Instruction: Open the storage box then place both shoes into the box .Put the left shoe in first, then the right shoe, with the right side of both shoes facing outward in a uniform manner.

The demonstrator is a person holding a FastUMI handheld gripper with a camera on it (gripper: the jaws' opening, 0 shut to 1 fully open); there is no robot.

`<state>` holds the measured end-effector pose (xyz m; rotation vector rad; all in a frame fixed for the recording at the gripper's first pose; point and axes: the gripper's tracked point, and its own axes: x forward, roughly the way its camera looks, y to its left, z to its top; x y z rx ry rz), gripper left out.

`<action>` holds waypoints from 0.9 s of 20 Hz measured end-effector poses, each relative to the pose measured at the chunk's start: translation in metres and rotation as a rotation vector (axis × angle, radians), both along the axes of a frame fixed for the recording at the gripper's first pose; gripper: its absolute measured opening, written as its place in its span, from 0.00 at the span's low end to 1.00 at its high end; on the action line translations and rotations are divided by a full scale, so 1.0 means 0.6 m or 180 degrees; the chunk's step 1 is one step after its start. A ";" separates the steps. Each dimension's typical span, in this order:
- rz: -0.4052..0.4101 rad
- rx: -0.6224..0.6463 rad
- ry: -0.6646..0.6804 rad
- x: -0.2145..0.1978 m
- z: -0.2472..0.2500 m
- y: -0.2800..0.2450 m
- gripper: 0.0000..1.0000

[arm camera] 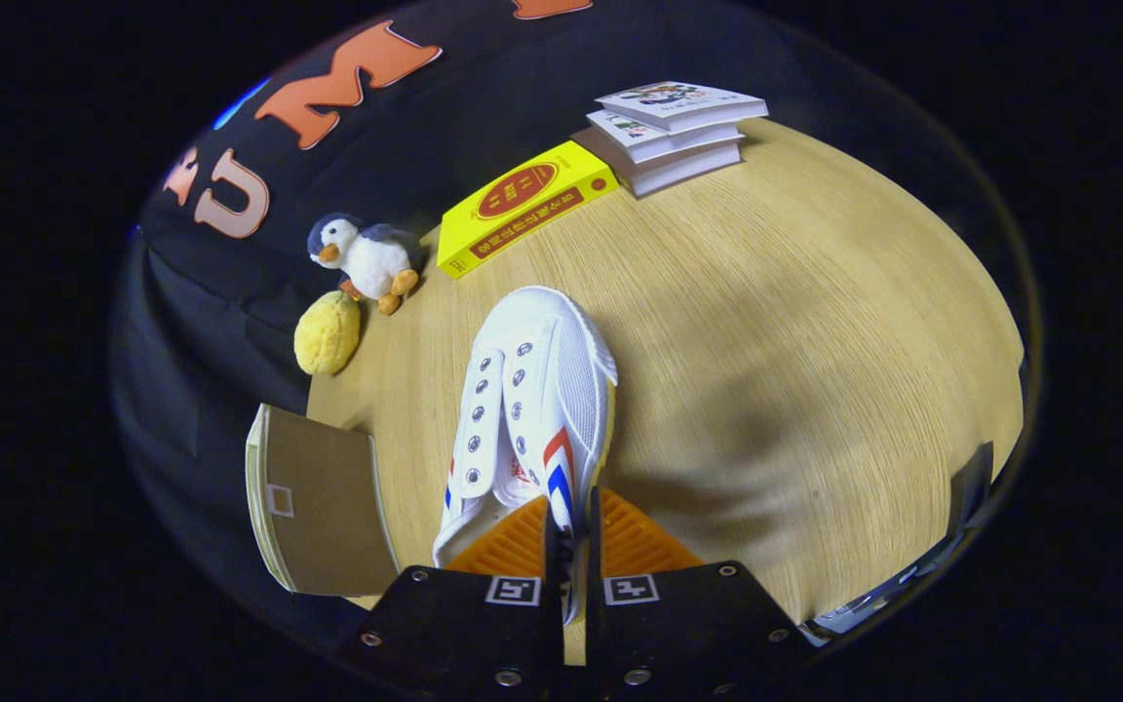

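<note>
A white canvas shoe (pixel 532 390) with red and blue stripes and empty eyelets points away from me over the wooden table (pixel 795 322). My gripper (pixel 569 531) is shut on the shoe's side wall near the heel, one finger inside the opening and one outside. The shoe looks lifted, its toe toward the yellow book. A flat brown box panel (pixel 318 497) with a small square mark lies left of the fingers at the table's edge.
A yellow book (pixel 522 205) and a stack of white books (pixel 674 132) lie at the far side. A plush penguin (pixel 367 258) and a yellow plush ball (pixel 328 333) sit by the far left edge. A dark object (pixel 961 497) shows at the right rim.
</note>
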<state>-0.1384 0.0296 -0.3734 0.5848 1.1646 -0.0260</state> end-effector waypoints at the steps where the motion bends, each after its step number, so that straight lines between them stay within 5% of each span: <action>1: 0.0032 0.0000 -0.0036 0.006 0.015 0.009 0.09; 18: 0.0933 0.0295 -0.0407 0.056 0.189 0.312 0.09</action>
